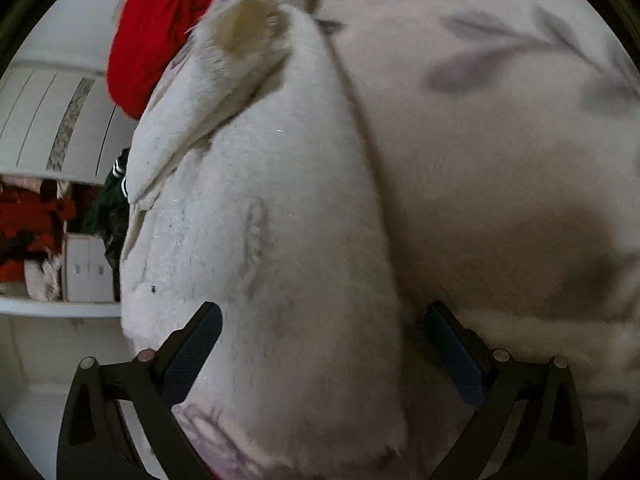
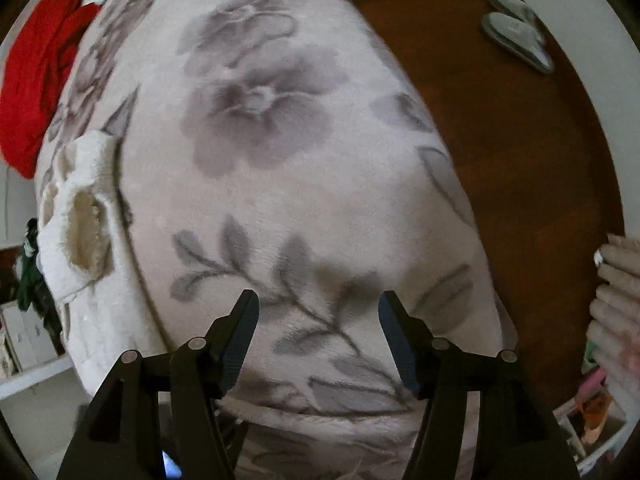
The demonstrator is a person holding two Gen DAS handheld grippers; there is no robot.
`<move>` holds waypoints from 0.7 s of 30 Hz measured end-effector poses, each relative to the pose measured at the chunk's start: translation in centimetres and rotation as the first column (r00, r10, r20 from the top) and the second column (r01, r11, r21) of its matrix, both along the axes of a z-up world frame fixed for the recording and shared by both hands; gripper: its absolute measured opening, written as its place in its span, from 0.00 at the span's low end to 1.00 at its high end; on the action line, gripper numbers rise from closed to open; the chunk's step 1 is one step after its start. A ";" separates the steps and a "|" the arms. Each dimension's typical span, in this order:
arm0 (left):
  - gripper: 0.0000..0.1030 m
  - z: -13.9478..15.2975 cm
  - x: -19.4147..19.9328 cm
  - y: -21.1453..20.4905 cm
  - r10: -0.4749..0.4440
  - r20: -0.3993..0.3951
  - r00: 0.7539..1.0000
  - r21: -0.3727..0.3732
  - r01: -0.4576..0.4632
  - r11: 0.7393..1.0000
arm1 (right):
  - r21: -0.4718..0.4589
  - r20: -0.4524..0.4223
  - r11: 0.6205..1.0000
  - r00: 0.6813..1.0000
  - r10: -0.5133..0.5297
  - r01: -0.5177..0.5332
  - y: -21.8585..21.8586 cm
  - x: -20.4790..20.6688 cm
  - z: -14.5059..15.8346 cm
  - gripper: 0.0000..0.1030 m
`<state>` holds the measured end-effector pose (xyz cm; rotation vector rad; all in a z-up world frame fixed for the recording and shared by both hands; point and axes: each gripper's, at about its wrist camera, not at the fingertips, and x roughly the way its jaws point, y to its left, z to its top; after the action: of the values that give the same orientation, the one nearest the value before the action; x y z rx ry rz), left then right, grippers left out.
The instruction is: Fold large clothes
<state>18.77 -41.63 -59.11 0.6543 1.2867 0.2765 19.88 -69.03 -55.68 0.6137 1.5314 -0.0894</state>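
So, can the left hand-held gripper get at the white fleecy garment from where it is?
Probably yes. The left hand-held gripper is open, and the white fleecy garment already lies between its fingers with nothing over it. The red cloth sits well beyond, out of the way.

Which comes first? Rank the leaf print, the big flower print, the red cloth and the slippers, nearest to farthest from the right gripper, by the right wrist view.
1. Leaf print, just ahead of the open right gripper.
2. Big flower print, farther up the blanket.
3. Red cloth, far left, and slippers, far right on the floor: too close to call.
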 end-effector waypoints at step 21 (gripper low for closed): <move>0.11 8.6 2.8 11.0 0.160 0.183 0.970 -0.289 -0.103 0.952 | 0.626 0.084 0.764 0.988 0.132 -0.156 26.5 24.1 -9.5 0.63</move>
<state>21.59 -30.66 -50.53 0.2916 1.1450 0.2595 43.93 -42.50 -65.21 1.0175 1.5613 0.5829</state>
